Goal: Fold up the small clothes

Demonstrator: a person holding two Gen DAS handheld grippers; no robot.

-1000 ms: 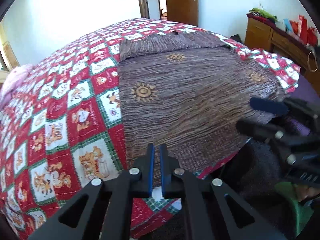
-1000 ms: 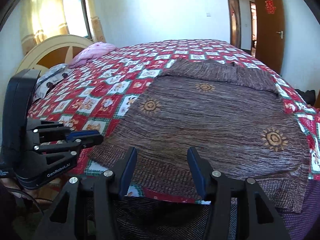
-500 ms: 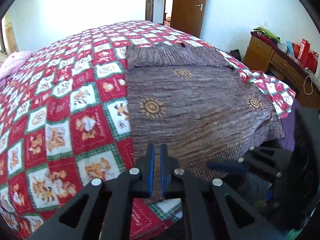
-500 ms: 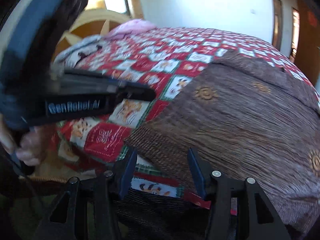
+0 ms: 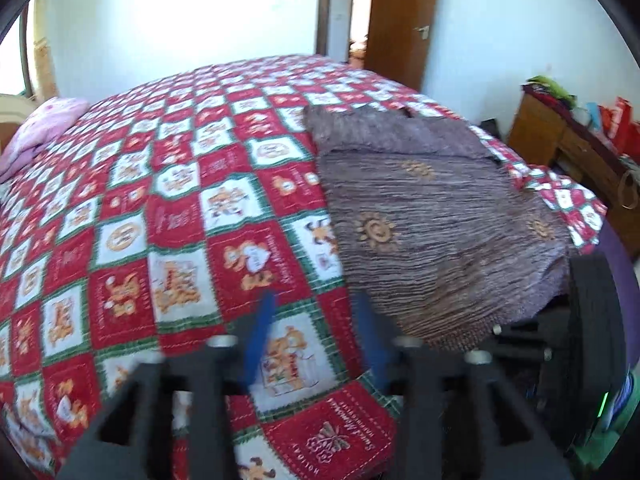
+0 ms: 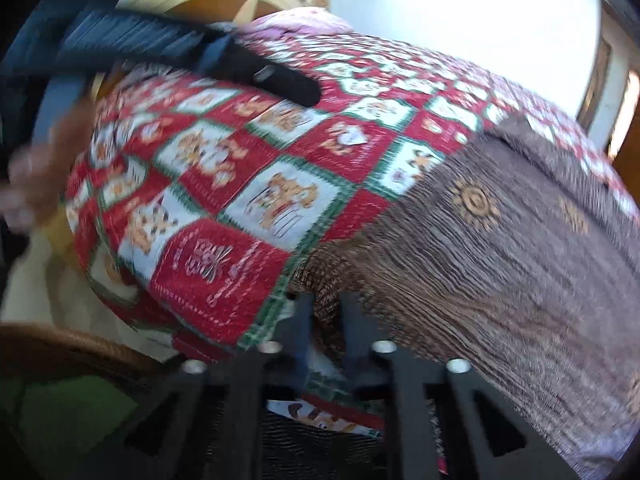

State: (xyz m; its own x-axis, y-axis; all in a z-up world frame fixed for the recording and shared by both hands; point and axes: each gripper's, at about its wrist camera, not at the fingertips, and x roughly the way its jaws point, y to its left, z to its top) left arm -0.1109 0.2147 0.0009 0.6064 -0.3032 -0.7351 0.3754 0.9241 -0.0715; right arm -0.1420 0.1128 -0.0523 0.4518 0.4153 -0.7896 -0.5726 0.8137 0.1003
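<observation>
At the bed edge, the right gripper (image 6: 325, 312) was just closed on the brown garment (image 6: 500, 264) hem; the left gripper (image 5: 312, 336) was just opened, nothing between; contact was blurred.

So that's one brown garment (image 5: 436, 232) with sun prints, one red patchwork quilt (image 5: 168, 216), one pink pillow (image 5: 44, 128) far left, two grippers, one wooden door (image 5: 404, 24).

Brown garment (image 5: 436, 236) lies on quilted bed (image 5: 168, 216).

Ribbed brown knit garment (image 5: 440, 232), woven quilt (image 5: 180, 240), glossy wooden door (image 5: 400, 28)
</observation>
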